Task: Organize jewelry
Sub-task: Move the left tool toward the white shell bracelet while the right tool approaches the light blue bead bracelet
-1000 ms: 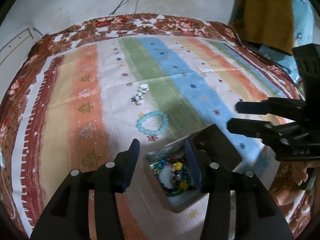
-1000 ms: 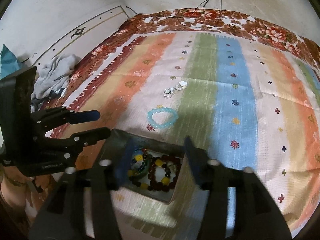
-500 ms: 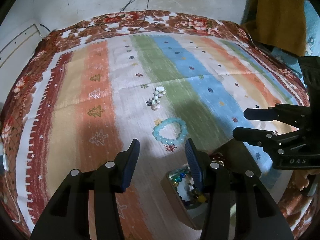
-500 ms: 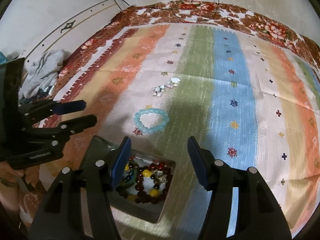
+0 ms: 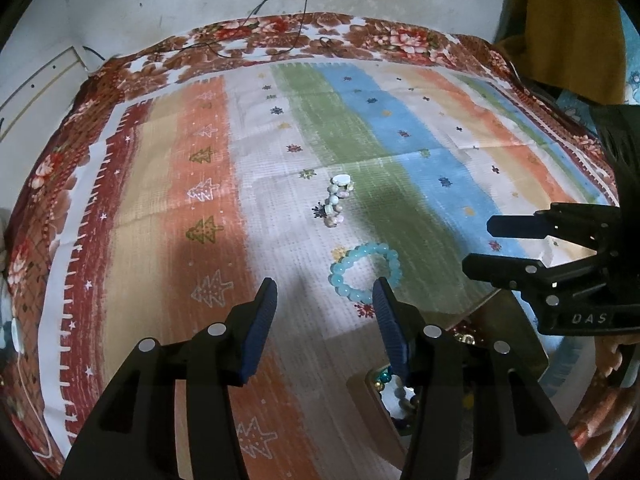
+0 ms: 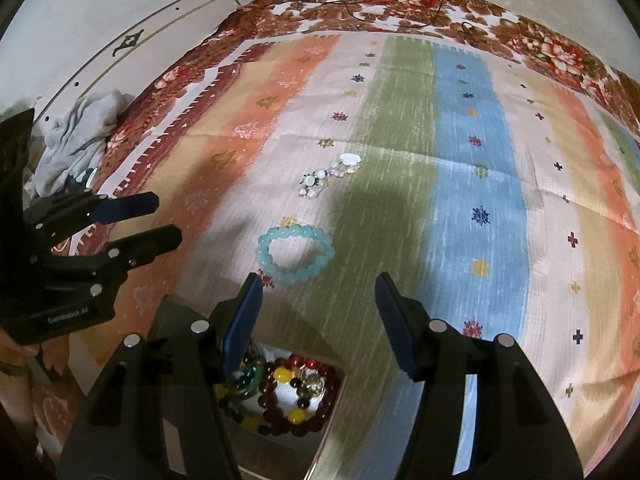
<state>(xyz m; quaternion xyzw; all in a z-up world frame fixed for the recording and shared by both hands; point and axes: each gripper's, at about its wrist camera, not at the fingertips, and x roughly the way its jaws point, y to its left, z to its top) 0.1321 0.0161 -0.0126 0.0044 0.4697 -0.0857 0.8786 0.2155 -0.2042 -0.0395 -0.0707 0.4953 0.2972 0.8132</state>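
A pale blue bead bracelet (image 5: 365,276) (image 6: 296,254) lies flat on the striped cloth (image 5: 400,148). Beyond it lies a whitish shell bracelet (image 5: 337,200) (image 6: 328,176). A small open box (image 6: 288,384) (image 5: 396,396) near the front holds several red, yellow and green bead bracelets. My left gripper (image 5: 325,304) is open above the cloth, just left of the blue bracelet, with nothing between its fingers. My right gripper (image 6: 318,304) hangs open too, empty, just short of the blue bracelet and over the box's far edge. Each gripper shows in the other's view (image 5: 480,246) (image 6: 164,220).
Black cables (image 5: 296,12) run down the wall onto the cloth's far floral border. A grey crumpled cloth (image 6: 76,136) lies off the left edge. A mustard fabric (image 5: 568,28) hangs at the back right. A hand (image 6: 16,360) holds the left gripper.
Both grippers have moved forward across the cloth from over the box to the blue bracelet. The box has slid to the lower edge of both views. Jaws stayed open.
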